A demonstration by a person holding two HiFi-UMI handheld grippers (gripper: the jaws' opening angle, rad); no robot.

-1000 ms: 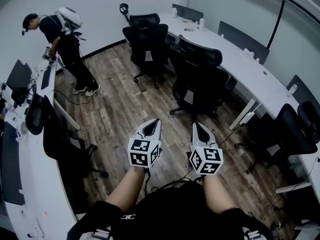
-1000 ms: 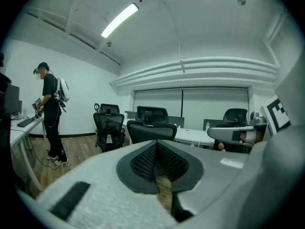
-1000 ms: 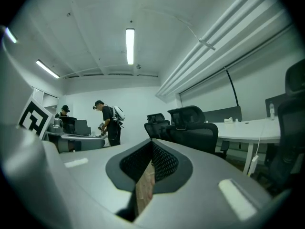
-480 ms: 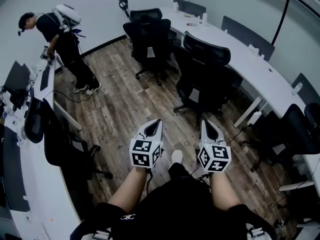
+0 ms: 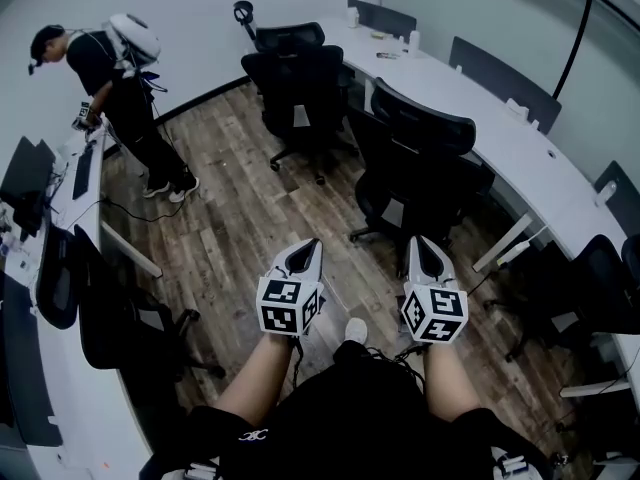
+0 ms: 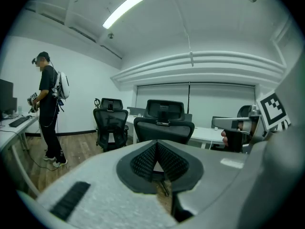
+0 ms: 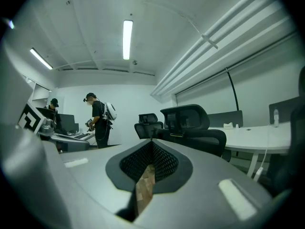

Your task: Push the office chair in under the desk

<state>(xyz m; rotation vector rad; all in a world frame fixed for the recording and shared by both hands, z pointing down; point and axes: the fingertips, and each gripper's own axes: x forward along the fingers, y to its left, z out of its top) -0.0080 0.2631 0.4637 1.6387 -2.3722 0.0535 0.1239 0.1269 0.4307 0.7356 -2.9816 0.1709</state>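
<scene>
Wood-plank floor (image 5: 240, 218) lies below you; your left gripper (image 5: 307, 248) and right gripper (image 5: 421, 245) are closed, empty, facing a black mesh chair (image 5: 425, 128) by the curved white surface (image 5: 500, 138).

No legible text, number or brand appears in any view. The left claw (image 5: 305, 248) and right claw (image 5: 422, 246) carry only black-and-white square marker patterns, not characters. A small white emblem (image 5: 255, 434) on the person's black garment (image 5: 340, 408) and a pale tag (image 5: 300, 116) on a chair back (image 5: 295, 73) are too small to read.

Wood floor (image 5: 250, 218), white walls (image 5: 200, 28), ceiling lights (image 6: 123, 8)
</scene>
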